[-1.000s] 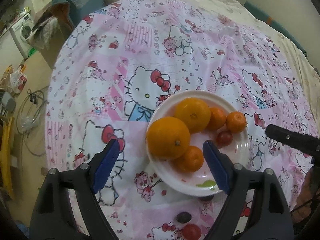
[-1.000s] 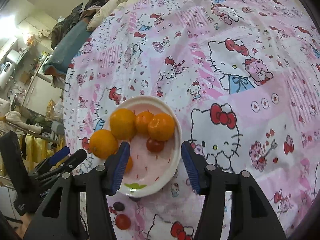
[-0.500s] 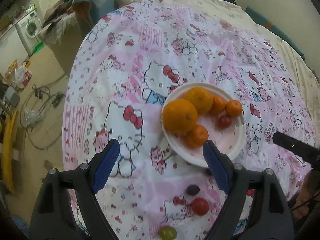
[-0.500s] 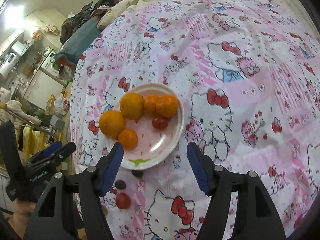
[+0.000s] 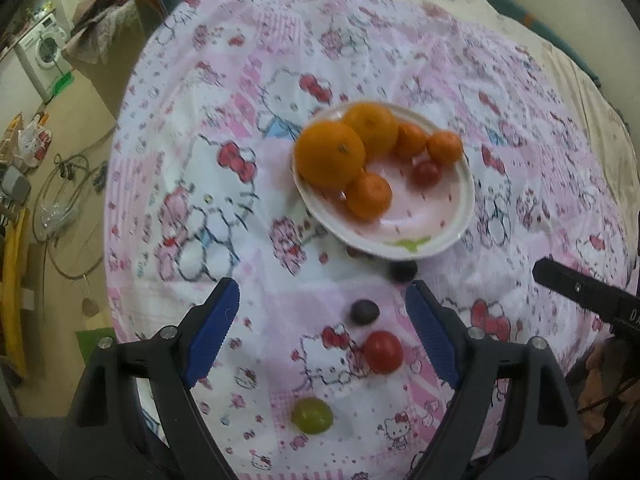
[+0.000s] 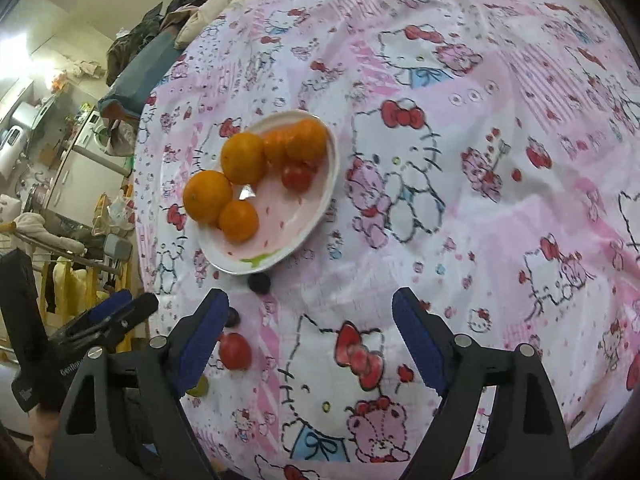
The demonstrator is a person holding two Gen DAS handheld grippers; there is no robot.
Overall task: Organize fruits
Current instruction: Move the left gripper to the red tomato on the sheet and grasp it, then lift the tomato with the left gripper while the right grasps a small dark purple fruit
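Note:
A white plate (image 5: pixel 466 216) (image 6: pixel 326 200) holds several oranges (image 5: pixel 330 156) (image 6: pixel 208 196) and a red cherry tomato (image 5: pixel 426 172) (image 6: pixel 297 177). On the cloth in front of the plate lie two dark grapes (image 5: pixel 364 312) (image 5: pixel 403 270), a red tomato (image 5: pixel 383 351) (image 6: pixel 235 351) and a green grape (image 5: pixel 312 415). My left gripper (image 5: pixel 322 334) is open and empty above the loose fruit. My right gripper (image 6: pixel 310 338) is open and empty, to the right of the tomato; a dark grape (image 6: pixel 259 282) lies just beyond it.
The fruit sits on a round table under a pink Hello Kitty cloth (image 5: pixel 240 160) (image 6: pixel 500 160). The table edge and the floor with cables (image 5: pixel 60 200) are at the left. A washing machine (image 5: pixel 42 48) and piled clothes (image 6: pixel 152 36) stand beyond.
Both grippers have pulled back from the plate toward the near table edge. The loose grapes, tomato and green grape have come into view. Both stay open.

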